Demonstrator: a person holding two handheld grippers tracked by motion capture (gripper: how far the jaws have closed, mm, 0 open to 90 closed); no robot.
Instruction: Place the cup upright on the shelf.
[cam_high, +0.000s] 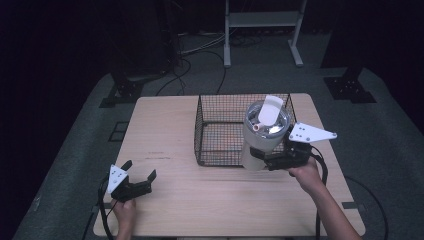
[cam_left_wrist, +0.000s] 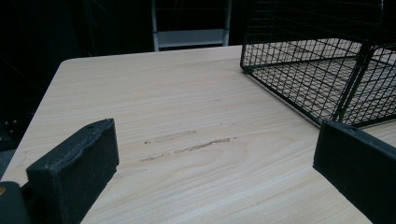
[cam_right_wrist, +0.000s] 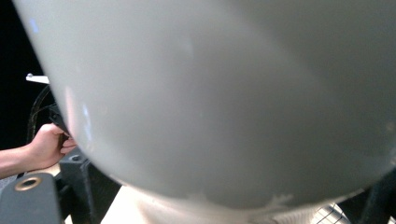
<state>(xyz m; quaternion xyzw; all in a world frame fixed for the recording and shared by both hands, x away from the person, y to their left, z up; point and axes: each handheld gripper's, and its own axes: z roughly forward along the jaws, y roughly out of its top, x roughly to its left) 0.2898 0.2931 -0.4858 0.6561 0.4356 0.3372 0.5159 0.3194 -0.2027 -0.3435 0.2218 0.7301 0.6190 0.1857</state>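
A white tumbler (cam_high: 263, 135) with a shiny lid and a raised white flap is held roughly upright over the front right corner of the black wire basket (cam_high: 200, 125). My right gripper (cam_high: 261, 159) is shut on the tumbler's lower body. In the right gripper view the tumbler's white wall (cam_right_wrist: 224, 93) sits close between the jaws of the right gripper (cam_right_wrist: 229, 200). My left gripper (cam_high: 140, 170) stands open near the table's front left, nothing between its jaws. The left gripper (cam_left_wrist: 217, 140) faces the bare wood, with the basket (cam_left_wrist: 317, 70) off to its right.
The light wooden table (cam_high: 200, 200) has free room to the left of and in front of the basket. A faint scuff mark (cam_left_wrist: 187, 147) lies on the wood. Beyond the table a metal stand (cam_high: 262, 20) and cables (cam_high: 200, 55) rest on the dark floor.
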